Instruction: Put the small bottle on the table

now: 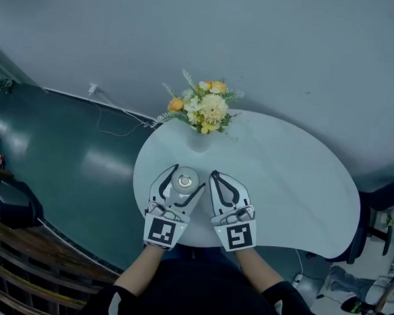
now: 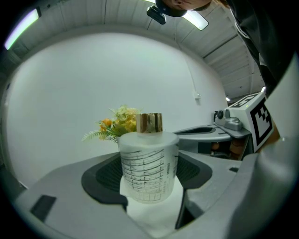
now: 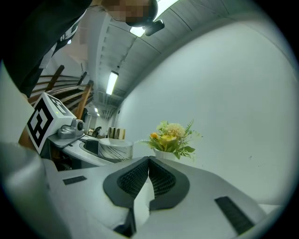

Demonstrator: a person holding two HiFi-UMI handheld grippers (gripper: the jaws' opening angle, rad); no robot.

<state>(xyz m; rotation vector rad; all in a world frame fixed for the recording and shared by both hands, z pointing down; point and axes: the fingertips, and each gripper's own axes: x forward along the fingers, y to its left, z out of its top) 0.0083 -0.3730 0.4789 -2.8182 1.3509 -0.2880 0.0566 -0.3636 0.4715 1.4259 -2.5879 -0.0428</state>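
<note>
A small frosted bottle with a gold cap [image 2: 148,163] is held upright between the spread jaws of the left gripper [image 2: 148,173], its sides flanked by the dark pads. Whether its base meets the white rounded table [image 1: 295,186] cannot be made out. The right gripper [image 3: 148,161] is seen just beside it, jaws pressed together on nothing. Behind, a bunch of yellow and orange flowers [image 1: 201,107] is set in a pale vase barely distinguishable from the tabletop.

White curved table [image 1: 301,193] against grey wall [image 1: 257,37], teal floor [image 1: 64,152].
</note>
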